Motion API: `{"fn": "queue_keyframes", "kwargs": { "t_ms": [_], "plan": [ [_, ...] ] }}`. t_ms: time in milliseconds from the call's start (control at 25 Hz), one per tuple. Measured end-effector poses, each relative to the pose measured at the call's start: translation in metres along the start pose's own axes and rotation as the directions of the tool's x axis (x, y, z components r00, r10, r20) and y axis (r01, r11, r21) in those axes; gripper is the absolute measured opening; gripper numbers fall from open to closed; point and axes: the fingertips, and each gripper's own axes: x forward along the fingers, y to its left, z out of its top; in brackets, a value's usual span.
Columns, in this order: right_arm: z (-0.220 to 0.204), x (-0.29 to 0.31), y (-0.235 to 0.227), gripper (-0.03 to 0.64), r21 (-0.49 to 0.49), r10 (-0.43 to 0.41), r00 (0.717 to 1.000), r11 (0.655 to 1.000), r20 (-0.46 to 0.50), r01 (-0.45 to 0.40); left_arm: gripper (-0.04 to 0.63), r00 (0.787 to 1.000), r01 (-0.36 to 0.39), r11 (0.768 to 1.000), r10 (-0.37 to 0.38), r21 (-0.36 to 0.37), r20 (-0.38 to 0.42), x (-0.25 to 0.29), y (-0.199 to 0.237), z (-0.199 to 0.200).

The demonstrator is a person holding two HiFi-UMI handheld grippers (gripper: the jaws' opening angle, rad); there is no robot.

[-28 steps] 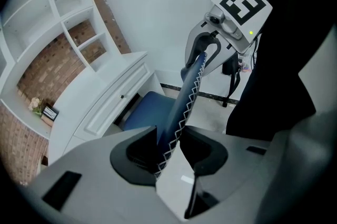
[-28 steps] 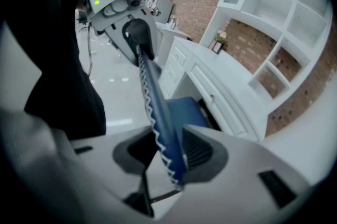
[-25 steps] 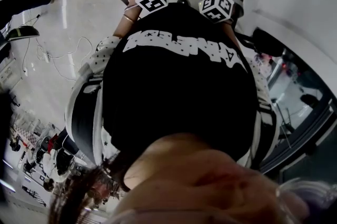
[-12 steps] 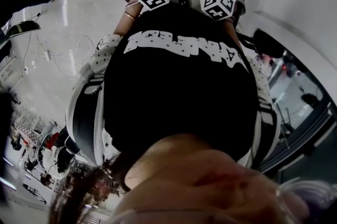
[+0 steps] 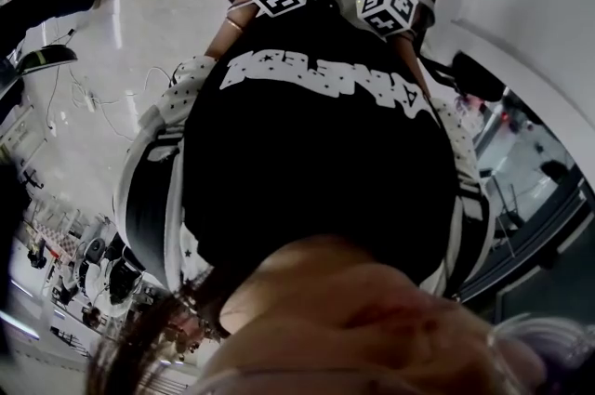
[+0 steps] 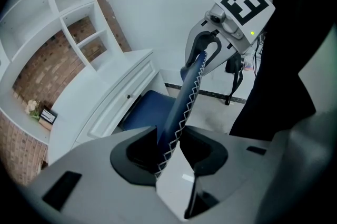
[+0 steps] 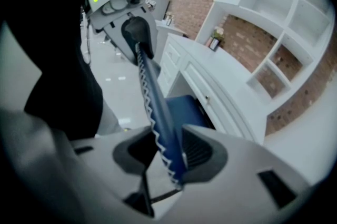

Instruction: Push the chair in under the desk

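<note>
Both claws are clamped on the top edge of the blue chair back (image 6: 185,96) — left gripper (image 6: 168,150) at one end, right gripper (image 7: 167,157) at the other, the stitched edge pinched between each pair of jaws. The seat (image 6: 143,112) sits partly under the white desk (image 6: 100,92) — shelves (image 6: 68,9) and a brick wall (image 6: 39,67) are behind it.
</note>
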Motion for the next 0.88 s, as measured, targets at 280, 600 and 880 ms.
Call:
{"fn": "queue_keyframes", "kwargs": {
  "t_ms": [280,600,880],
  "plan": [
    [0.008,0.004,-0.003,0.149,0.007,0.002,1.000,1.000,0.001,-0.002,0.164,1.000,0.002,1.000,-0.002,0.008,-0.002,-0.001,0.010,-0.003],
    [0.010,0.016,-0.017,0.147,0.008,-0.015,1.000,1.000,-0.007,0.015,0.164,1.000,0.011,1.000,-0.011,0.016,0.006,0.009,0.024,0.002],
    [0.012,0.023,-0.027,0.147,0.015,-0.008,1.000,1.000,-0.013,0.008,0.163,1.000,0.015,1.000,-0.015,0.016,-0.001,0.018,0.032,0.004]
  ]
}}
